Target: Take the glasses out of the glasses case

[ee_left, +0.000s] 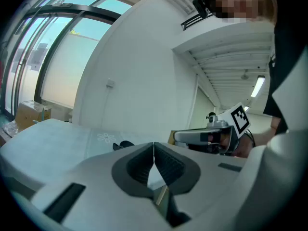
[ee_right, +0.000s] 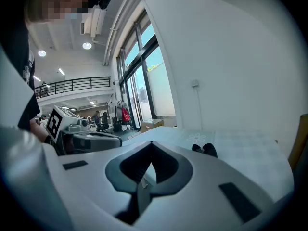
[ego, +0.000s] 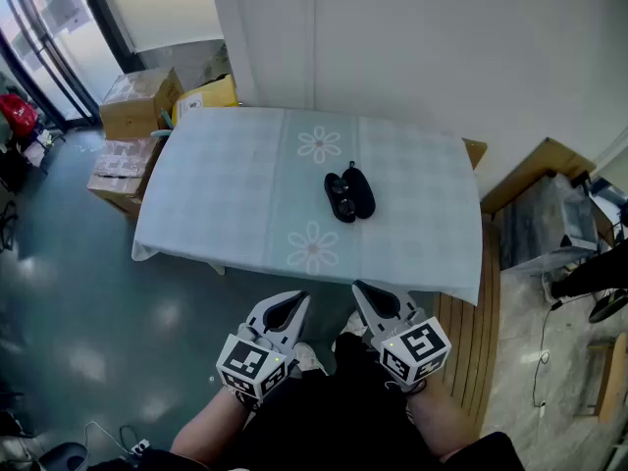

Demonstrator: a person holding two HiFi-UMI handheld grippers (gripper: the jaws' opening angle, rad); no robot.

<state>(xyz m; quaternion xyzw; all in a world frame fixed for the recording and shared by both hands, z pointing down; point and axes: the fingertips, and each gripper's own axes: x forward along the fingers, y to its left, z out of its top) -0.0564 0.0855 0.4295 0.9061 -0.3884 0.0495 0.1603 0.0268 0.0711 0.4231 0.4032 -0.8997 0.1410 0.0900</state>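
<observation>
The black glasses case (ego: pixel 349 195) lies on the bench (ego: pixel 226 184), right of centre, between two flower prints on the pale blue cloth (ego: pixel 412 234). It looks like two dark halves side by side, probably open, but the glasses themselves are too small to make out. Both tools are held low against the person's body, short of the bench's near edge and well apart from the case, which reads as a waiting pose before any reach. The left tool (ego: pixel 285 307) is clenched with nothing between its jaws, and the right tool (ego: pixel 378 302) is likewise clenched and empty. Both tips point toward the bench. Nothing stands between the tools and the case, so the approach over the near edge looks free. Each tool would need to release before it can take anything. Cardboard boxes (ego: pixel 137 101) are stacked on the floor at the far left, and wooden boards (ego: pixel 545 160) lean at the right, both clear of the path.
</observation>
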